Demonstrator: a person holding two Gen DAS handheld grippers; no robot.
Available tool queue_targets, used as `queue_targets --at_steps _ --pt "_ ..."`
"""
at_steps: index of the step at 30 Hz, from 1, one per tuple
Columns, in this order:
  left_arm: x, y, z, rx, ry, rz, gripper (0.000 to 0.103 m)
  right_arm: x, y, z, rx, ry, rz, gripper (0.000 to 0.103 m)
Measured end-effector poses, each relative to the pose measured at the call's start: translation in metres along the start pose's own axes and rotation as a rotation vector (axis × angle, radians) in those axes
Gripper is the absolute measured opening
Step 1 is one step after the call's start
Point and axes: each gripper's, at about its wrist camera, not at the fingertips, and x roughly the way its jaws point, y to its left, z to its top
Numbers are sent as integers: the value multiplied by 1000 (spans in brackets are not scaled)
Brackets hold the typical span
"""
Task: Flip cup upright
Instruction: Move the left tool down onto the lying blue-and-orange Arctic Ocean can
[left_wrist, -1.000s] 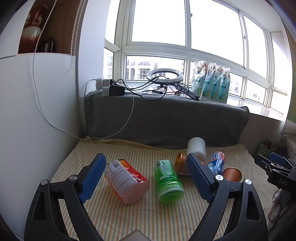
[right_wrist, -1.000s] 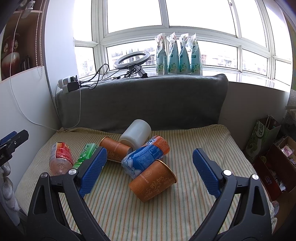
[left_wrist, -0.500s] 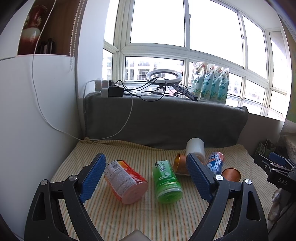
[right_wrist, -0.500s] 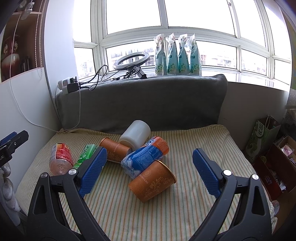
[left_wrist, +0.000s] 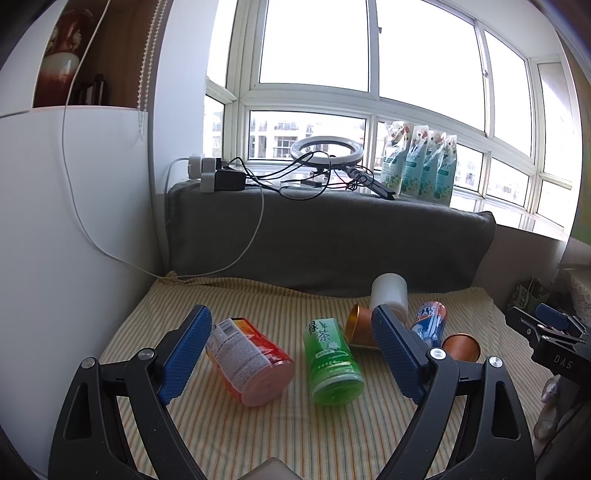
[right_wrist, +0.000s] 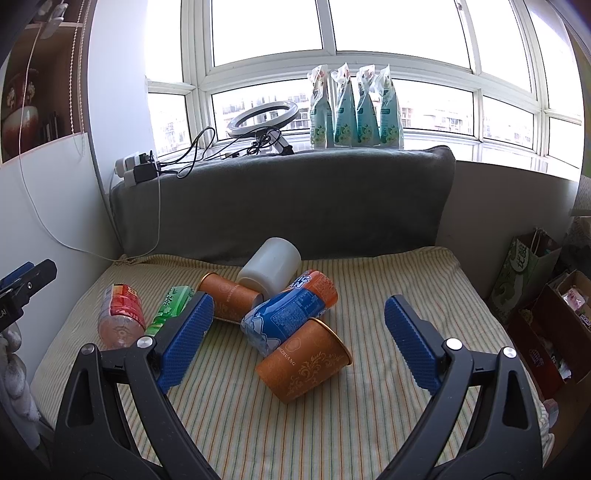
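Six containers lie on their sides on the yellow striped cushioned surface (right_wrist: 369, 424), clustered from its left edge to its middle; two of them are copper-orange paper cups with gold scrollwork. The nearer paper cup (right_wrist: 304, 360) lies towards the middle of the surface with its gold-rimmed mouth pointing right, its base end touching the blue and orange snack canister (right_wrist: 291, 312) behind it; the band on its side reads "RONGZHUANG", as far as the small print allows. The farther paper cup (right_wrist: 229, 301) lies behind, mouth towards the left edge, with the plain white plastic cup (right_wrist: 269, 264) tipped against it near the back edge. One green drink can (left_wrist: 330, 360) with Chinese tea lettering lies left of centre; one red-labelled clear bottle (left_wrist: 249, 360) with a barcode panel lies nearest the left edge; the canister's lettering is only partly readable.

The right tool (right_wrist: 297, 339) hovers above the front of the surface, blue ribbed pads spread wide, holding nothing, the nearer paper cup framed between them but untouched. The left tool (left_wrist: 291, 352) hangs over the front left part, also wide apart and unloaded, bracketing the bottle and the can.

On the grey-draped sill behind stand four pale green pouches (right_wrist: 356, 107) in a row, one ring light (right_wrist: 262, 120) and a tangle of cables.
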Motion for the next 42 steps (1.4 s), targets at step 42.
queue_targets --at_steps 42 --pt "164 -157 19 306 657 -534 63 40 -100 -14 110 138 -19 96"
